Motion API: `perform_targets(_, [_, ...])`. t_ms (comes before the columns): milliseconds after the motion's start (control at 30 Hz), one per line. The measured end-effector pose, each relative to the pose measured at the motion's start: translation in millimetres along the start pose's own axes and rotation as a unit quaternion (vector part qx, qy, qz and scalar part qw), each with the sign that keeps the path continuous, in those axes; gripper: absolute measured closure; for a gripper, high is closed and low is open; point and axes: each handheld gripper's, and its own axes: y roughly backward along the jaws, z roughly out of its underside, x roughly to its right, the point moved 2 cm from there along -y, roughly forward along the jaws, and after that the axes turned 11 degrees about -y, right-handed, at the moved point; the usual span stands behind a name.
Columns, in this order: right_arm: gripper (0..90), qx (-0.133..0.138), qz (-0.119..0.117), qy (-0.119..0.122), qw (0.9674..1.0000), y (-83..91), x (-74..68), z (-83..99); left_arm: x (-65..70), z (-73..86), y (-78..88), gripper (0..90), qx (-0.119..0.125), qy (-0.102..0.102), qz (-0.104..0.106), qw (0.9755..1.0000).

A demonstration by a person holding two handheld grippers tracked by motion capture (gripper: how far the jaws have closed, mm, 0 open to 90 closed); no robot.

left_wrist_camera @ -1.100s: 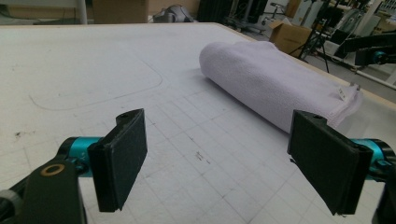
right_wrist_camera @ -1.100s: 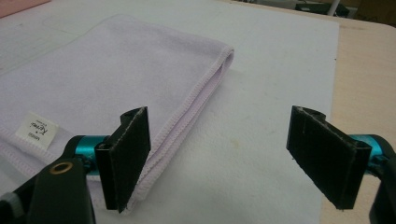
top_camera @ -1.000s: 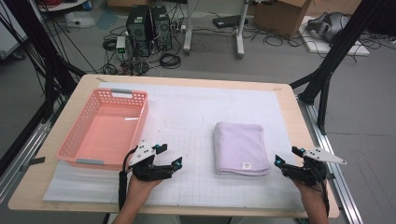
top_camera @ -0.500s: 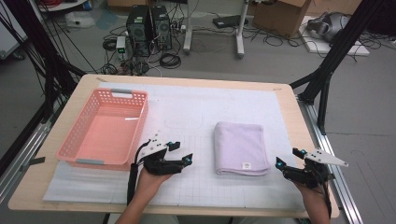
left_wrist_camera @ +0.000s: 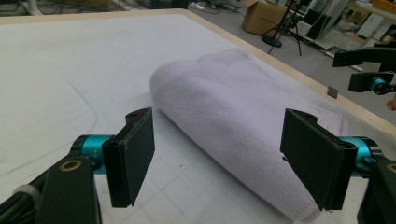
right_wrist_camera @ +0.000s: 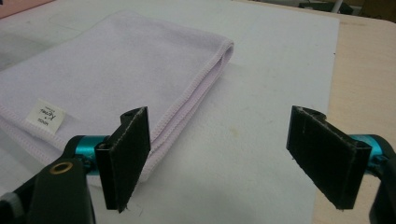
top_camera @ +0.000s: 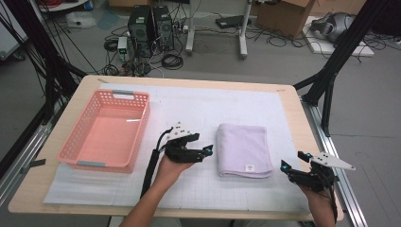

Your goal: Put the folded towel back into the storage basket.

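High view: folded lilac terry towel (top_camera: 243, 150) lying mid-table, long axis near-to-far, its rounded fold just right of the left gripper (top_camera: 204, 152), jaws wide and empty; right gripper (top_camera: 294, 166), likewise agape and empty, near its near-right corner.

My left gripper (top_camera: 201, 152) sits just left of the folded towel (top_camera: 243, 149), jaws spread wide with nothing between them after a slight widening just now. My right gripper (top_camera: 294, 166) hangs near the towel's lower right corner, jaws apart and empty.
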Motion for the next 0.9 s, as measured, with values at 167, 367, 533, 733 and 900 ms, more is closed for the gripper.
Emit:
perform_targets(167, [20.6, 0.000, 0.001, -0.003, 1.0000, 0.5, 0.4, 0.3, -2.2, 0.1, -25.5, 27.5, -0.032, 0.006, 0.011, 0.9994])
perform_targets(367, [20.6, -0.002, -0.003, -0.001, 1.0000, -2.1, -0.5, 0.9, 1.2, 1.8, -51.5, 27.4, -0.056, 0.026, 0.018, 0.9979])
perform_targets(533, [20.6, -0.006, -0.005, 0.004, 1.0000, -3.8, -1.5, 0.8, 6.6, 8.1, -69.2, 25.6, -0.079, 0.043, 0.023, 0.9957])
perform_targets(733, [20.6, -0.008, -0.008, 0.004, 0.9999, -5.2, -2.2, 1.0, 10.0, 14.5, -83.2, 22.1, -0.110, 0.052, 0.010, 0.9926])
perform_targets(900, [20.6, -0.008, -0.009, 0.004, 0.9999, -4.8, -2.2, 1.2, 5.9, 17.4, -84.5, 22.3, -0.118, 0.062, 0.011, 0.9911])
